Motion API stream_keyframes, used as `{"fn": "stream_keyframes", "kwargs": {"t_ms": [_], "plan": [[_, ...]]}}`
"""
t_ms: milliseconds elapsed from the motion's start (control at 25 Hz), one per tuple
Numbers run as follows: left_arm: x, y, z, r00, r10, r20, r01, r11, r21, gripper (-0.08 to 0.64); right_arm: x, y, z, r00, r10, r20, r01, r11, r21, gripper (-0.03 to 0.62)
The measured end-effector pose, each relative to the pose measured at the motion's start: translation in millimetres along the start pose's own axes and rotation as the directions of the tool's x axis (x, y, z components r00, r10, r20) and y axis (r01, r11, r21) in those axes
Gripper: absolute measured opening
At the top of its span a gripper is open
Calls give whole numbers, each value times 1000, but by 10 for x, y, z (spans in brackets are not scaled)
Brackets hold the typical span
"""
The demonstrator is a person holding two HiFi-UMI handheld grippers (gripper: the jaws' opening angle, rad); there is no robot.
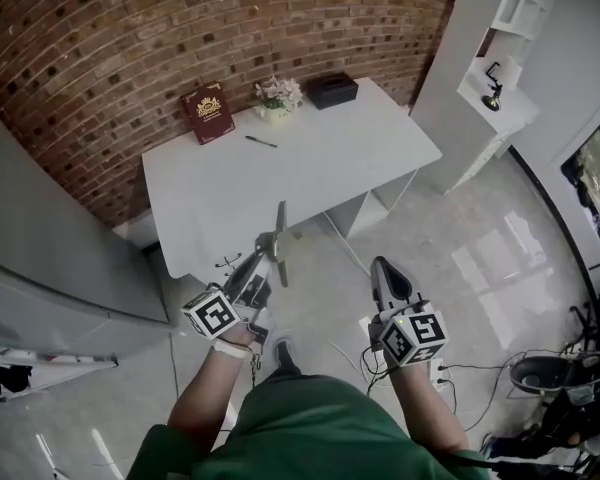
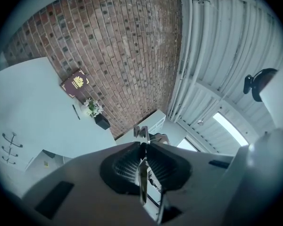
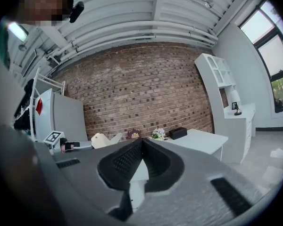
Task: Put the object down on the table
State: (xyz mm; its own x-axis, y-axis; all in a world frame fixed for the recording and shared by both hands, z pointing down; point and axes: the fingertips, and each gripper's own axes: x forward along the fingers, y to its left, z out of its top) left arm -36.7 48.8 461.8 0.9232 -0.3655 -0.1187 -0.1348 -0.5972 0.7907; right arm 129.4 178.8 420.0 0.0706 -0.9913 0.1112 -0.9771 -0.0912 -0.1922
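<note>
My left gripper is shut on a thin grey metal object with a long blade and a short crosspiece. It hangs in the air over the near edge of the white table. In the left gripper view the object is a narrow strip pinched between the dark pads, its notched end sticking out past the gripper's tips. My right gripper is to the right, over the floor beside the table. Its jaws meet at the tip with nothing between them.
At the table's far edge, by the brick wall, are a red book, a small flower pot, a black box and a pen. A white shelf unit stands right; a grey cabinet stands left. Cables lie on the floor.
</note>
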Motion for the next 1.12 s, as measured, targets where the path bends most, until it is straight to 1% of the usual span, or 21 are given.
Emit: {"fn": "stream_keyframes", "kwargs": {"t_ms": [240, 400, 480, 600, 760, 920, 1040, 1120], "plan": [[144, 408, 311, 1000, -3, -3, 3, 999, -33, 40, 560, 76, -37, 1000, -3, -30, 3, 1000, 0, 3], [150, 678, 518, 1000, -2, 5, 2, 1000, -24, 40, 877, 216, -63, 999, 13, -50, -14, 1000, -11, 3], [132, 793, 595, 1000, 14, 12, -13, 999, -42, 40, 996, 277, -80, 998, 21, -57, -22, 1000, -17, 3], [100, 908, 682, 999, 17, 32, -15, 998, -63, 40, 1145, 337, -83, 997, 33, -65, -34, 999, -7, 3], [55, 1085, 798, 997, 63, 49, -60, 997, -58, 40, 1354, 377, -109, 995, 56, -77, -57, 998, -5, 3], [33, 1224, 851, 993, 85, 79, -80, 995, -65, 40, 1576, 398, -203, 990, 100, -97, -99, 995, 11, 2], [32, 1327, 940, 985, 131, 109, -126, 991, -51, 40, 1781, 390, -220, 984, 146, -106, -145, 989, 14, 3], [37, 1401, 1030, 976, 170, 135, -167, 985, -35, 40, 1948, 387, -197, 977, 187, -104, -186, 982, 17, 3]]}}
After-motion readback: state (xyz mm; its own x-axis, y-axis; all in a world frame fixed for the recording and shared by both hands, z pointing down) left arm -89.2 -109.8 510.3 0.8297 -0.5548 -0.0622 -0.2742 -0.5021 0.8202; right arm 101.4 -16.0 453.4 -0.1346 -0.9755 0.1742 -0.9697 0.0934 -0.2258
